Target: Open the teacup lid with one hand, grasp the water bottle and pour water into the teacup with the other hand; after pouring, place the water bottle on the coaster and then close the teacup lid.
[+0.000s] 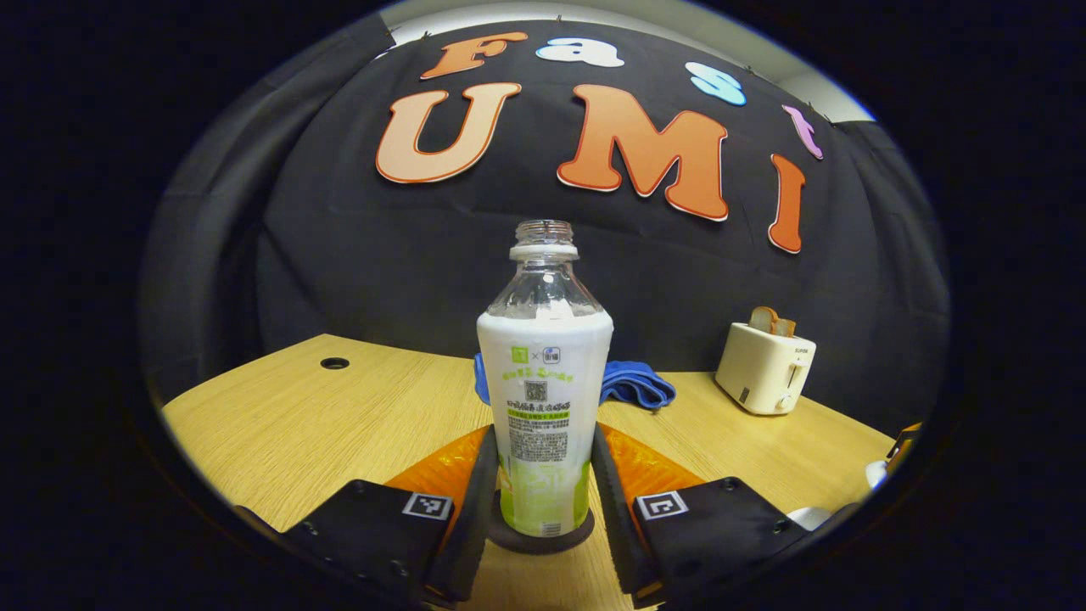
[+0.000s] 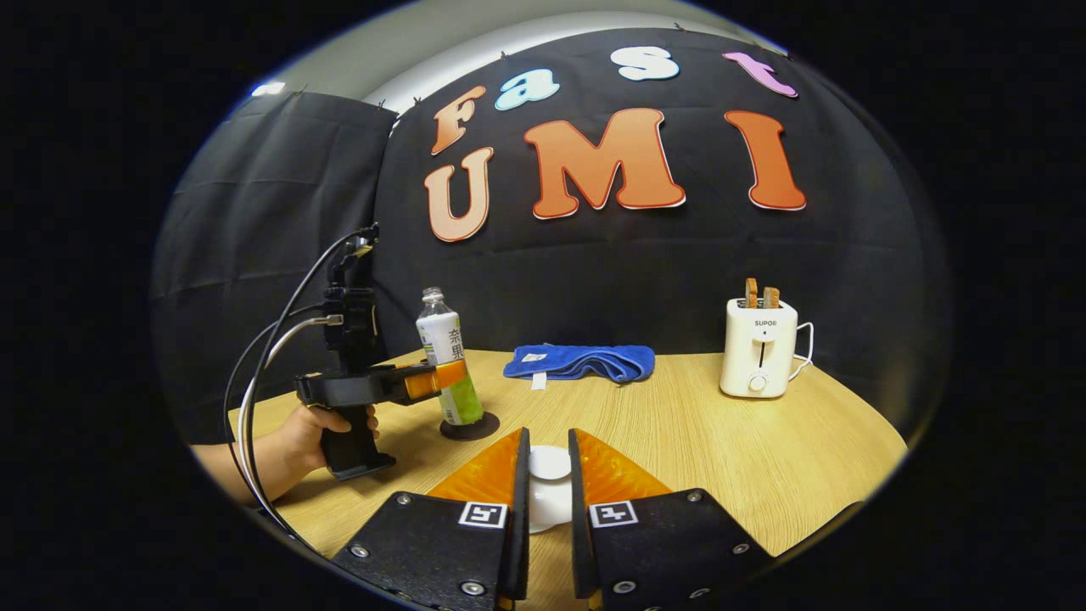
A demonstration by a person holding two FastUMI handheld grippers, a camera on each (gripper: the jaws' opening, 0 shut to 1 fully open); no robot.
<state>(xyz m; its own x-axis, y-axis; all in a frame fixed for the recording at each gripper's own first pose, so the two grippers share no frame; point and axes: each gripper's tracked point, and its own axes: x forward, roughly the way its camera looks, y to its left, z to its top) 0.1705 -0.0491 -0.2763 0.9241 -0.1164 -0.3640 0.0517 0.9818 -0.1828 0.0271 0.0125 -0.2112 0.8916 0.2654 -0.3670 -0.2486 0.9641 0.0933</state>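
The uncapped water bottle, white and green label, stands upright on a dark round coaster. My left gripper is shut on it, both fingers against its sides. The right gripper view shows the bottle on the coaster at left, with the left gripper held by a hand. My right gripper is shut on the white teacup lid by its knob. More white china lies below between the fingers; I cannot tell lid from cup there.
A folded blue towel lies at the back of the wooden table. A cream toaster with bread slices stands at the back right. A cable hole is in the table's far left.
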